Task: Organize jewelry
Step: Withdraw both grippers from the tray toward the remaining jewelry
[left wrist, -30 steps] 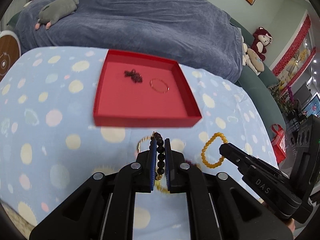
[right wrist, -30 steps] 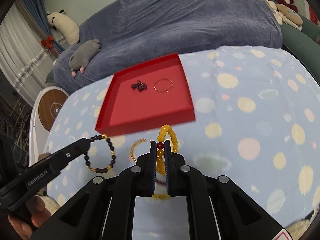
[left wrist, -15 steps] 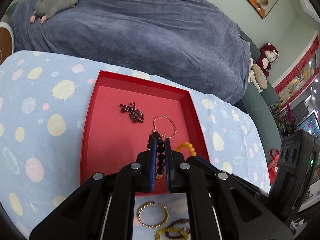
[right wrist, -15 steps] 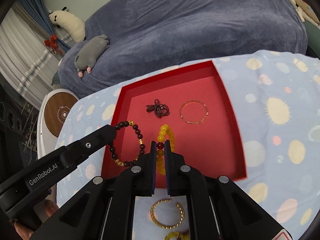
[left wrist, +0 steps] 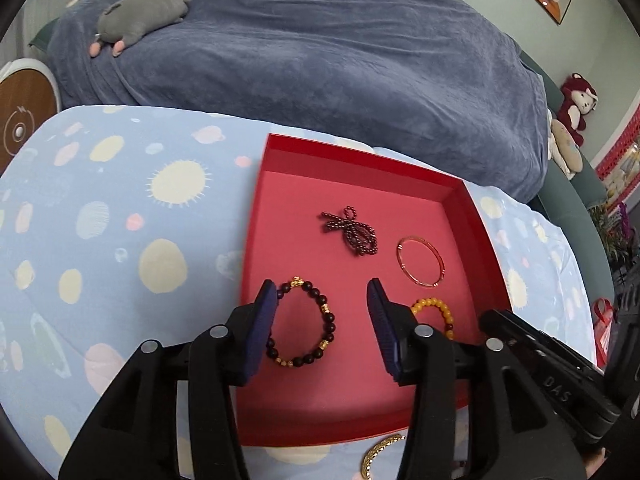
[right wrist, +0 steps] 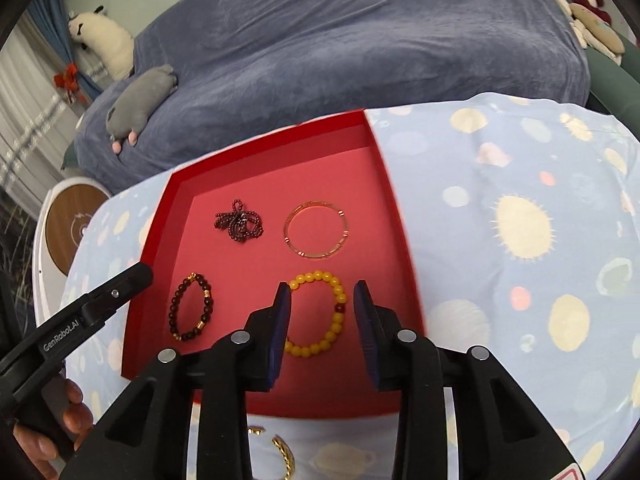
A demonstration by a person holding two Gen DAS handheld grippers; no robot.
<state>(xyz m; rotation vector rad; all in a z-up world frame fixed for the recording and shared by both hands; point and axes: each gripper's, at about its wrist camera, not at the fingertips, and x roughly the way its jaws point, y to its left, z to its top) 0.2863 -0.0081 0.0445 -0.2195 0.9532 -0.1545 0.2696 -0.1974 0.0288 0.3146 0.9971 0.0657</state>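
A red tray [left wrist: 276, 208] [right wrist: 160, 240] lies on the spotted blue cloth. In it lie a dark beaded bracelet [left wrist: 320, 312] [right wrist: 191, 308], a yellow beaded bracelet [left wrist: 434, 306] [right wrist: 320, 314], a thin gold bangle [left wrist: 420, 256] [right wrist: 316, 234] and a dark red bead chain [left wrist: 352, 232] [right wrist: 238, 226]. My left gripper [left wrist: 322, 304] is open over the dark bracelet. My right gripper [right wrist: 322, 300] is open over the yellow bracelet. Both are empty.
A gold chain bracelet [left wrist: 378, 454] [right wrist: 284, 454] lies on the cloth in front of the tray. A blue-covered sofa [left wrist: 320, 40] with a grey plush [left wrist: 140, 12] stands behind. A round white-and-wood side table [right wrist: 68, 216] is at the left.
Both grippers moved forward over the tray and opened. The dark bracelet and the yellow bracelet dropped from the jaws and now lie flat on the tray floor.
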